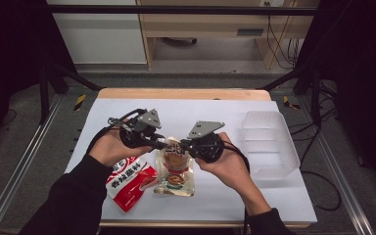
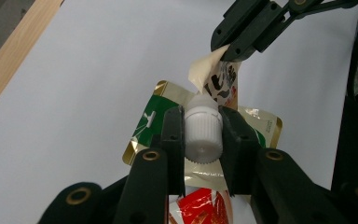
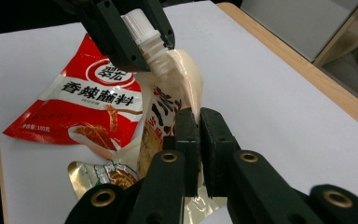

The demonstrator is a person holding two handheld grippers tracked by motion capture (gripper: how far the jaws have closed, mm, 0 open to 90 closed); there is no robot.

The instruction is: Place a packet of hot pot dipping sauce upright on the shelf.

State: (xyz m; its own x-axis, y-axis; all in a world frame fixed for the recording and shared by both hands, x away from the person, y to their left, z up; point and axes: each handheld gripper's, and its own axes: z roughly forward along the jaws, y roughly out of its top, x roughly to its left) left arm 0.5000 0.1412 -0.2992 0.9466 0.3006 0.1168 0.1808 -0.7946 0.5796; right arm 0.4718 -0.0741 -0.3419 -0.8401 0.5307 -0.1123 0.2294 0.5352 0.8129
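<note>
Left gripper [image 1: 162, 143]: jaws closed onto the white screw cap [image 2: 203, 132] of a spouted sauce pouch [image 1: 175, 161], one pad on each side of the ribbed cap, as seen in the left gripper view. Red seasoning packet [image 1: 129, 181]: laid flat on the white table sheet [image 1: 215, 115], just left of the pouch and under the left hand. Spouted pouch: held raised at table centre, its lower end resting on a gold-edged flat sachet [image 3: 103, 175]. Right gripper [image 1: 186, 145]: jaws pinched shut on the pouch's upper corner beside the spout. Clear plastic bin [image 1: 269, 143]: well apart at the right. Risk noted: thin film may slip or tear from the right pinch if the cap is twisted hard; sauce could be spilled.
</note>
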